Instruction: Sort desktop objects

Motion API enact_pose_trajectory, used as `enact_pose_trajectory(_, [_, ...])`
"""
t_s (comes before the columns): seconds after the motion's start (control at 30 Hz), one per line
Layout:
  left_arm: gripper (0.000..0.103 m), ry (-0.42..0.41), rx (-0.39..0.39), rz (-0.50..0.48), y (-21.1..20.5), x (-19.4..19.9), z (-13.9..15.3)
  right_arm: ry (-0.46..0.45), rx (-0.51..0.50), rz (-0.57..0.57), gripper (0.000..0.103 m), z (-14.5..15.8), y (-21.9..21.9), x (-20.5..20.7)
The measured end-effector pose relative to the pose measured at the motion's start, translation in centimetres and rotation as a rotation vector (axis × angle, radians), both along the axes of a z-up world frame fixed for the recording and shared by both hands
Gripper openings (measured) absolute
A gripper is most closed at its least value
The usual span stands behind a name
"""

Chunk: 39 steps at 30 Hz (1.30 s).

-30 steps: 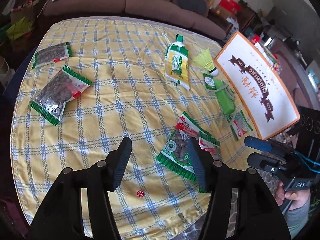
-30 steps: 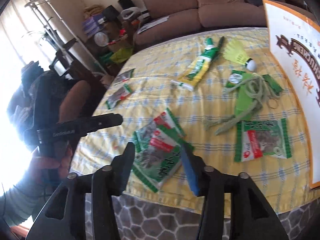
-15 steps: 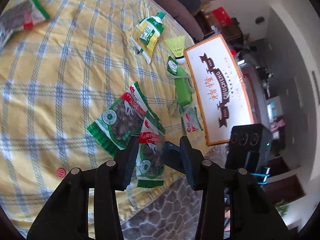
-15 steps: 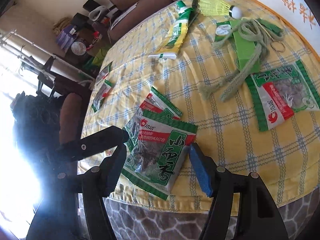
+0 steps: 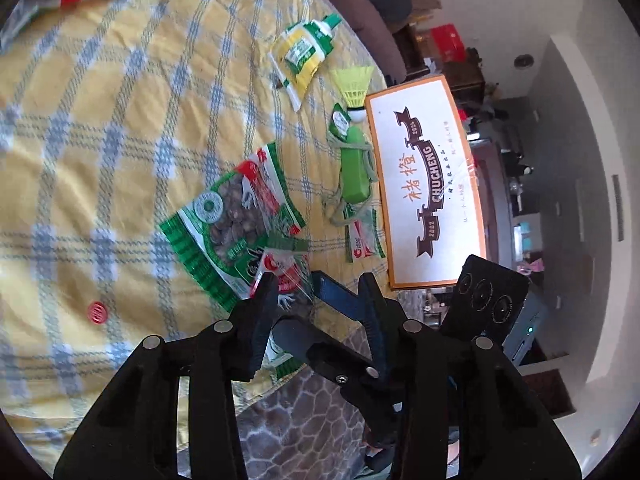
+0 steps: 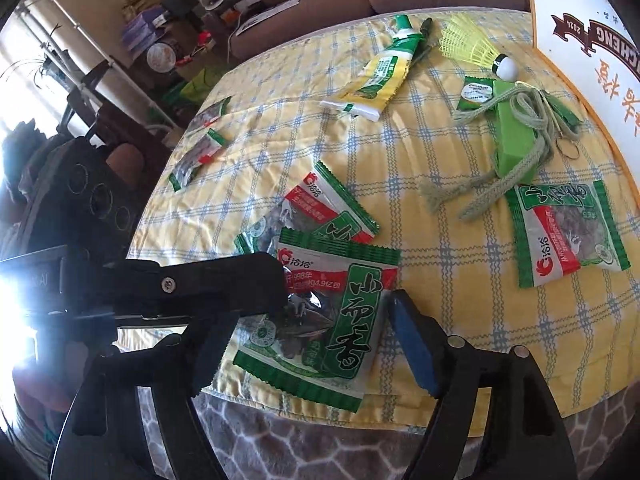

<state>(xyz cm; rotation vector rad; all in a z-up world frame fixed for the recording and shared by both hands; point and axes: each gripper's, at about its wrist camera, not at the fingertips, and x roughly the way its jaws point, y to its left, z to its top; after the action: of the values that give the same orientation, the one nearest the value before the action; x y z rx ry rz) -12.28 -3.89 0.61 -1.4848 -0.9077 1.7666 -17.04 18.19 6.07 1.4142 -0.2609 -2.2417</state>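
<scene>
Sorting has barely begun: seed packets, a yellow tube [image 6: 378,74], a shuttlecock [image 6: 476,46] and a green case [image 6: 514,136] lie scattered across the checked cloth [image 6: 400,176]. At lower left the left gripper [image 6: 280,280] appears to pinch the top seed packet [image 6: 328,312] by its edge; the right gripper [image 6: 308,356], jaws opening wide, straddles it at lower centre.

Both wrist views close, angled down (shared: snack packet [image 6: 320,312]).

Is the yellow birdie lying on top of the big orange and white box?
No, the yellow birdie lies on the checked cloth just beside the orange and white box, not on top of it.
</scene>
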Motion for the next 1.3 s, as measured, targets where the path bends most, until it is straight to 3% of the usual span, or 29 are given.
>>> enact_pose_trajectory(0.13, [0.038,0.073,-0.063,0.059,-2.6,-0.9,1.9,0.010,0.056,0.022,0.080,-0.3,-0.8,0.1])
enact_pose_trajectory(0.3, [0.038,0.092,-0.139,0.107,-4.4,-1.5,1.7,0.024,0.087,0.016,0.081,-0.4,-1.1,0.3])
enact_pose_trajectory(0.4, [0.041,0.107,-0.202,0.113,-4.6,-1.5,1.5,0.041,0.110,0.013,0.081,-0.4,-1.5,0.5])
enact_pose_trajectory(0.6, [0.046,0.153,-0.250,0.093,-4.2,-1.3,2.2,0.093,0.184,0.034,0.081,-0.5,-2.4,1.0])
enact_pose_trajectory(0.67, [0.049,0.180,-0.288,0.087,-3.8,-1.3,2.5,0.115,0.226,0.039,0.066,-0.6,-2.7,1.1])
enact_pose_trajectory(0.77, [0.051,0.207,-0.315,0.072,-3.2,-1.4,2.8,0.152,0.285,0.063,0.053,-0.6,-2.9,1.3])
enact_pose_trajectory(0.83, [0.060,0.235,-0.333,0.061,-2.8,-1.4,3.0,0.157,0.273,0.065,0.039,-0.4,-2.5,1.2])
enact_pose_trajectory(0.9, [0.075,0.280,-0.392,0.046,-2.0,-1.3,3.3,0.152,0.243,0.055,0.036,0.1,-1.6,1.0])
enact_pose_trajectory(1.0, [0.083,0.347,-0.473,0.001,0.0,-1.1,3.6,0.153,0.212,0.016,0.035,1.2,0.4,0.7])
enact_pose_trajectory(1.17, [0.086,0.477,-0.664,-0.147,5.1,-0.3,3.0,0.164,0.148,-0.079,0.035,3.6,4.8,0.3])
enact_pose_trajectory(1.23, [0.085,0.475,-0.711,-0.196,6.5,-0.5,1.8,0.169,0.114,-0.103,0.035,4.7,6.4,0.4])
enact_pose_trajectory(1.3, [0.077,0.460,-0.758,-0.224,7.3,-0.7,0.6,0.186,0.095,-0.108,0.035,5.8,7.4,0.5])
